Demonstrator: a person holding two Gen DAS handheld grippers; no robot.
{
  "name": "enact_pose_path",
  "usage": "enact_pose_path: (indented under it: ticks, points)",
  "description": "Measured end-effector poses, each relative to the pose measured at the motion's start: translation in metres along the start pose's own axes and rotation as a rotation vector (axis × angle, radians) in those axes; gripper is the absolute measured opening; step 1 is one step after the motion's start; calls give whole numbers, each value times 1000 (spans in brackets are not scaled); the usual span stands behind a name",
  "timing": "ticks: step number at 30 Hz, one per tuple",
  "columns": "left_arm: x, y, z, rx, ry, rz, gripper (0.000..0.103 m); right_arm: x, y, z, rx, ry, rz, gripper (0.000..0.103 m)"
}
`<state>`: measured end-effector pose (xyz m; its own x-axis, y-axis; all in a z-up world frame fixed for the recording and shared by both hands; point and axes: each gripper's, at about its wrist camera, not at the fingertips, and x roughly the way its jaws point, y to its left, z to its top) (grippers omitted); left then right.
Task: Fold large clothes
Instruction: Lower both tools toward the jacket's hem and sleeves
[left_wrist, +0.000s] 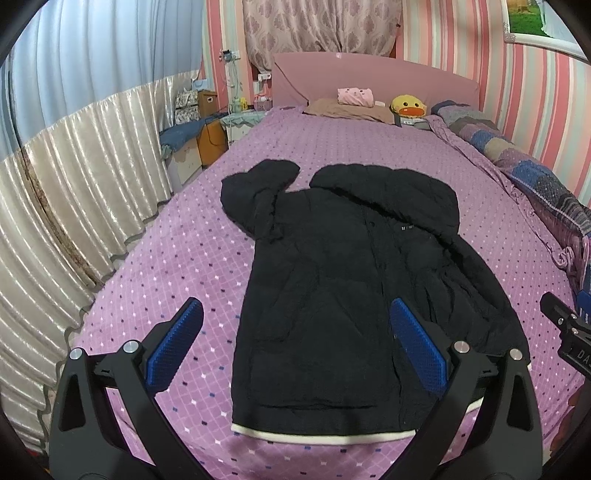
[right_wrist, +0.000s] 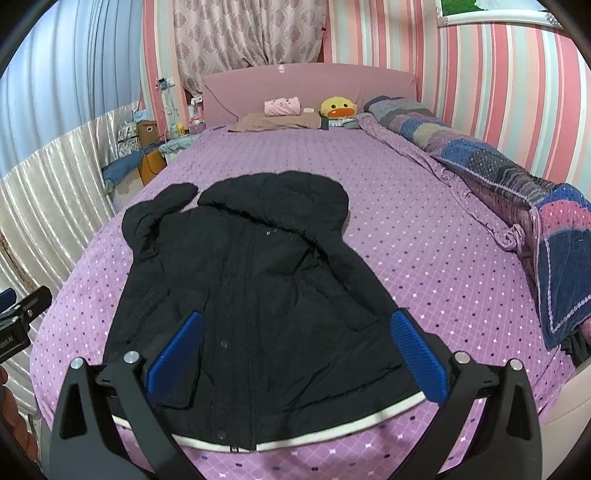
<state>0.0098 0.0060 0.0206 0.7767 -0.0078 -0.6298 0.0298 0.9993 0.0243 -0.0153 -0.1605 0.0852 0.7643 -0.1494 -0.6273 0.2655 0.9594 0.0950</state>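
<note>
A black hooded jacket (left_wrist: 332, 295) is laid flat, front side up, on a bed covered by a purple dotted bedspread (left_wrist: 177, 266), with its hood toward the headboard and its white-trimmed hem (right_wrist: 295, 439) nearest the cameras. One sleeve is seen folded up beside the hood on the left side; the other lies along the jacket's right edge. The left tool (left_wrist: 295, 343) is held with its blue-padded jaws spread wide above the hem, nothing being gripped. The right tool (right_wrist: 295, 354) is likewise held apart over the lower front of the jacket, empty. At the head of the bed a yellow duck plush (left_wrist: 408, 106) and a pink rolled cloth (left_wrist: 355, 96) are seen, and a patchwork quilt (right_wrist: 517, 177) is bunched along the striped wall.
</note>
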Motion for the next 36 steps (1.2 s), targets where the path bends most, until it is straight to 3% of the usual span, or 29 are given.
enact_pose_path:
  ticks: [9,22,29,36]
  points:
    - [-4,0,48,27,-47,13,100,7,-3,52,24,-47,27,101]
    - [18,-2,96,6,-33,-22,100,27,1,104,9,-73,49,101]
    - [52,1,116,13,-13,-33,100,68,4,121,-10,-32,82,102]
    - [113,12,133,11,85,-60,100,122,14,145,-70,-8,51,101]
